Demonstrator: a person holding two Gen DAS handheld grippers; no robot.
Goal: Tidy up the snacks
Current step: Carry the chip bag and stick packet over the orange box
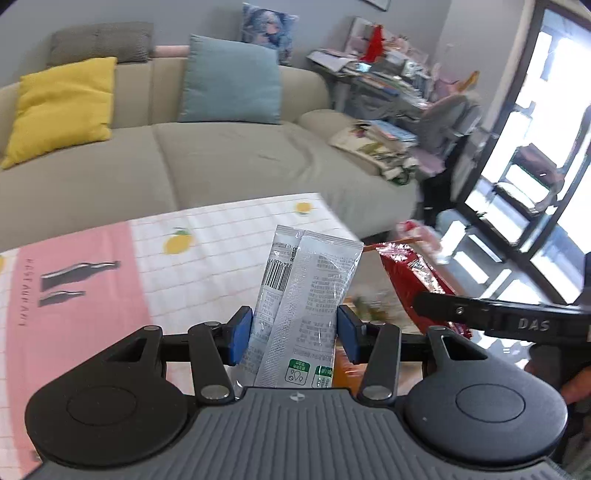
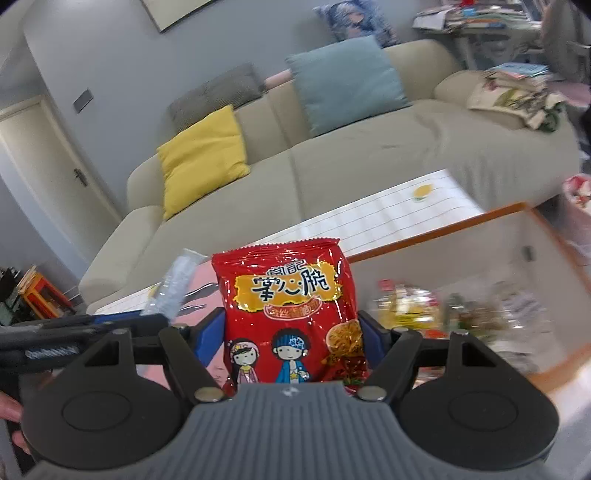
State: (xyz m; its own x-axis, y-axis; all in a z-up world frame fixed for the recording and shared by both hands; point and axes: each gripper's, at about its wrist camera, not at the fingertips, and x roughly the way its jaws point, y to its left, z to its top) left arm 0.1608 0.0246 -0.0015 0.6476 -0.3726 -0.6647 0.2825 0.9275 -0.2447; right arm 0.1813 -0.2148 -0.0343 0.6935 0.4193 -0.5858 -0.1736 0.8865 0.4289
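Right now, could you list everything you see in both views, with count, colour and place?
silver packet: one, silver-grey, clamped in the left tool
red snack bag: one, red, clamped in the right tool
box: one, white with orange rim, right of the table, blurred snacks inside
tablecloth: one, white grid with lemons and a pink panel, on the table
sofa: one, beige, behind the table
cushions: yellow, teal, grey, patterned, on the sofa
cluttered shelf: one, right of the sofa
left tool: shut on the packet
right tool: shut on the bag
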